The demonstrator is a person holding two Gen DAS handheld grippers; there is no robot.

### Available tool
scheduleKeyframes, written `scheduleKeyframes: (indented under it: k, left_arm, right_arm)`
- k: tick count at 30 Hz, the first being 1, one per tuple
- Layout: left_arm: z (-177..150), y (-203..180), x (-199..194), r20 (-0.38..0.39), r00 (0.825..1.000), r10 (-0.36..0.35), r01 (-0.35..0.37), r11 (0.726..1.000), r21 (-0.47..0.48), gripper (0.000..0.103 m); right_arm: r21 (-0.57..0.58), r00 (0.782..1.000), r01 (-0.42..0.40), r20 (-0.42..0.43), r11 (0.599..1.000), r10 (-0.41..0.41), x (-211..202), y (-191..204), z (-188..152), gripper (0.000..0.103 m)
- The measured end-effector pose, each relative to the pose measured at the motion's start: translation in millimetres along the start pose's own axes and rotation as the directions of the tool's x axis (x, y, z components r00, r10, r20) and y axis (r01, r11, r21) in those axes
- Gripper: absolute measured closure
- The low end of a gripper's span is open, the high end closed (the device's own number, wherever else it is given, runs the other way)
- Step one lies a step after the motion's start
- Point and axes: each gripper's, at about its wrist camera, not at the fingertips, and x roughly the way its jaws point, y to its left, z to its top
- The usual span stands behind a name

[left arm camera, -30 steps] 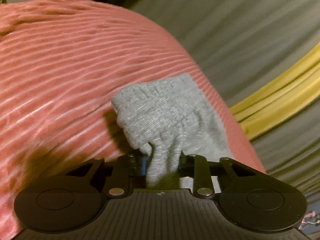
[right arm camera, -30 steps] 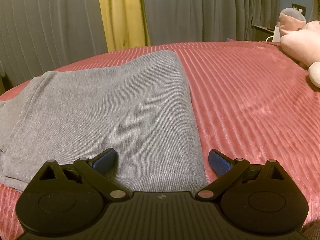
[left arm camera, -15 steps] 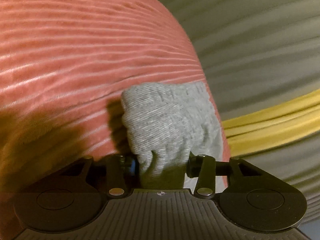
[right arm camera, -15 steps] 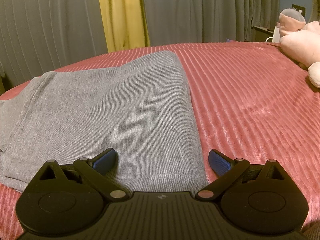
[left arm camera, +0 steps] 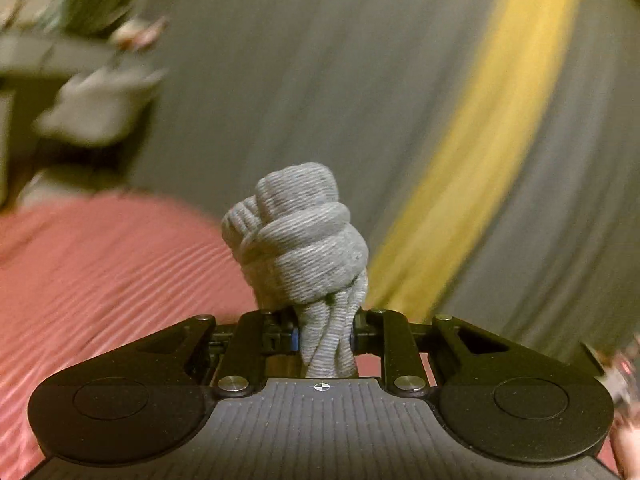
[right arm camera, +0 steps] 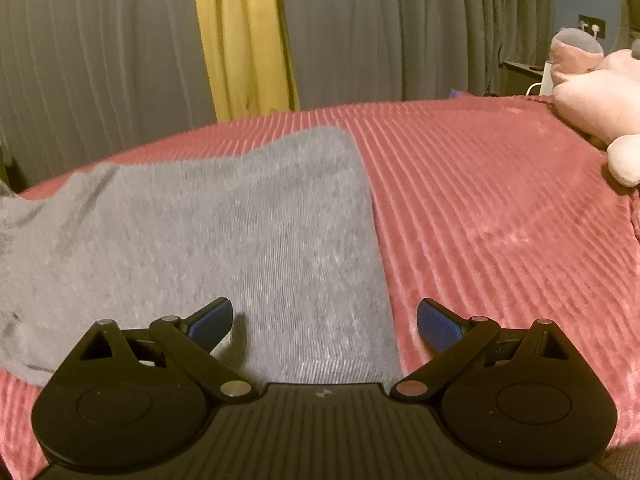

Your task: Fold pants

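Pinching a bunched wad of grey knit between its two fingers, the left gripper [left arm camera: 323, 334] carries one end of the pants [left arm camera: 298, 236] lifted clear of the bed, with blurred curtain behind it. The right gripper [right arm camera: 325, 320] holds nothing; its jaws stand spread wide, one blue pad [right arm camera: 212, 322] over the grey fabric and the other over the red cover just beside the cloth's right edge.

From the right wrist, the rest of the pants [right arm camera: 224, 240] lies flat on the ribbed red bedspread [right arm camera: 500, 220], running away from that gripper toward the curtains, long axis roughly along the gripper's line of sight, hem end nearest the fingers. The fold probably turns on this: the lifted end has to travel along that axis and land on the flat part — so the left hand does the carrying while the right, nearer the resting cloth, can pin or catch it.

Counted: one pair of pants, two grippers, one yellow curtain strip [right arm camera: 244, 36], one pink plush toy [right arm camera: 592, 100] at the bed's far right.
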Motion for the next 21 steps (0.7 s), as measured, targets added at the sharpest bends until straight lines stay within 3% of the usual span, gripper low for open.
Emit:
scheduleKeyframes:
  k: [3,6,9,11,14,16,17,19,20,21]
  left_arm:
    - [-6.3,-68.9,-17.5,0.023,0.988,-0.156,0.151,0.977,0.15,0.08]
    - [-34.1,-128.7,-23.0,-0.022,0.961,-0.277,0.273,0.925,0.264,0.079]
    - [-87.5,-187.5,-15.1,-0.125,0.942,-0.31,0.334,0.868,0.368,0.078]
    - [-129.8,-218.0,-5.4,-0.199,0.937,-0.286,0.345,0.839,0.422,0.077]
    - [-203.4,-258.0,15.1,-0.356,0.92,-0.166,0.344,0.775,0.529,0.072]
    - [-242.4,-270.9,30.9,-0.472,0.88,-0.058,0.362,0.726,0.584,0.067]
    - [-257.5,-275.6,33.4,-0.509,0.86,0.005,0.367,0.687,0.627,0.066]
    - [-268.5,-277.0,22.5,-0.493,0.869,0.031,0.372,0.617,0.694,0.053]
    - [-265.2,-274.4,15.9,-0.494,0.87,0.008,0.387,0.61,0.692,0.046]
    - [-255.1,-268.0,10.4,-0.511,0.859,-0.016,0.403,0.637,0.657,0.03]
  right_arm:
    - [0.035,0.999,0.006,0.031,0.999,-0.007,-6.2,-5.9,2.8,0.004]
    - [0.094,0.999,0.01,0.052,0.996,-0.014,-10.6,-15.2,5.1,0.004]
    - [0.143,0.997,0.014,0.075,0.99,-0.025,-17.5,-25.7,6.8,0.004]
    - [0.156,0.996,0.014,0.09,0.988,-0.028,-22.6,-31.2,7.2,0.004]
    - [0.168,0.994,0.015,0.101,0.986,-0.032,-27.0,-39.1,8.7,0.004]
    - [0.188,0.994,0.021,0.103,0.982,-0.041,-28.9,-45.5,9.9,0.004]
    - [0.198,0.994,0.022,0.102,0.98,-0.043,-29.7,-48.6,10.2,0.004]
    - [0.226,0.993,0.019,0.106,0.974,-0.044,-32.5,-56.4,11.3,0.004]
    - [0.238,0.993,0.01,0.108,0.971,-0.036,-33.9,-60.8,11.8,0.004]
    - [0.246,0.994,0.001,0.108,0.969,-0.028,-34.3,-63.8,12.2,0.004]
